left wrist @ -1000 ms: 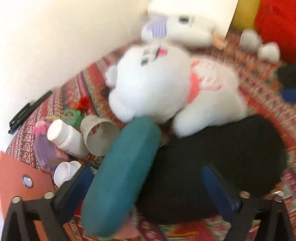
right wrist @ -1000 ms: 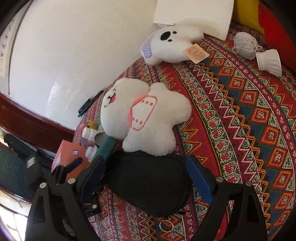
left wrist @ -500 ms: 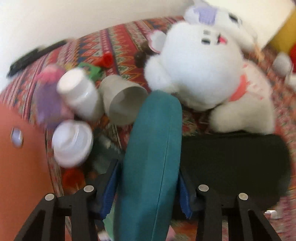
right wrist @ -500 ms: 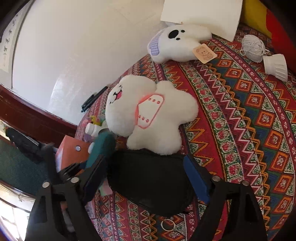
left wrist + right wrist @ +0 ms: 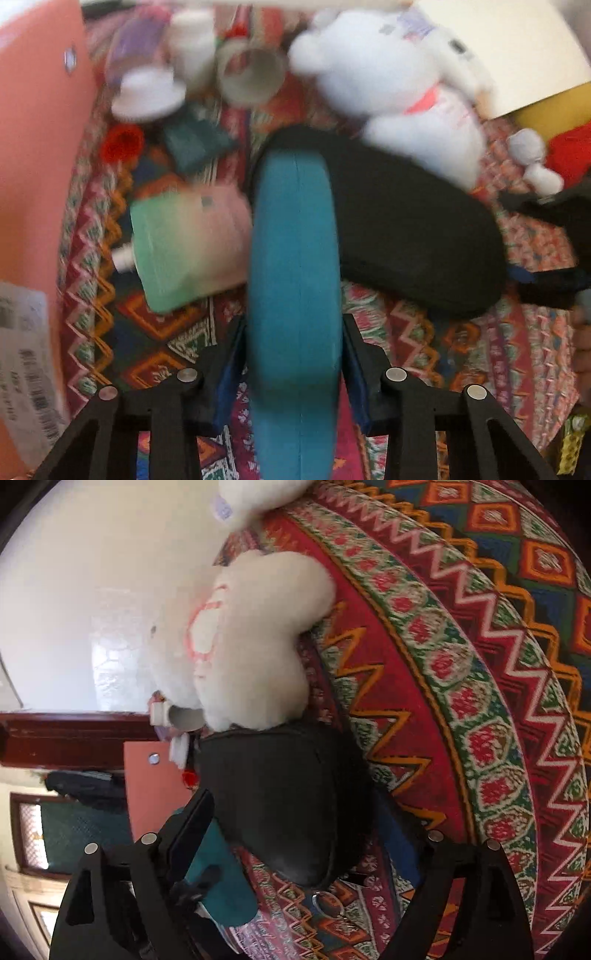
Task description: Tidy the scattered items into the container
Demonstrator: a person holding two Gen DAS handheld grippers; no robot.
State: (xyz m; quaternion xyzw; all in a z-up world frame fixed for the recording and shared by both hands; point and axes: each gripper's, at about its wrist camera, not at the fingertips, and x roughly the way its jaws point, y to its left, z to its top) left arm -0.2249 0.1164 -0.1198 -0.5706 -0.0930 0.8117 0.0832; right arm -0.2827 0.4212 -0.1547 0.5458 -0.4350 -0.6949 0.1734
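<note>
Left wrist view: the left tongs point(image 5: 293, 373) are clenched on a teal case point(image 5: 293, 266), pinched across its narrow sides near the close end. Its long axis runs straight ahead along the fingers, the far end pointing toward the white plush point(image 5: 399, 85). This grip probably keeps the long piece from swinging while it is carried. The case sits above the patterned cloth point(image 5: 155, 332), beside a black pouch point(image 5: 406, 229). An orange container wall point(image 5: 33, 184) rises at the cloth's left edge, likely the destination. Everything is blurred.

Right wrist view: the right tongs point(image 5: 306, 834) straddle the black pouch, one finger on each side. I cannot tell whether they press it or merely bracket it. The pouch lies flat on the cloth, its long axis running away toward the plush, which touches its far end. The teal case shows at lower left.
</note>
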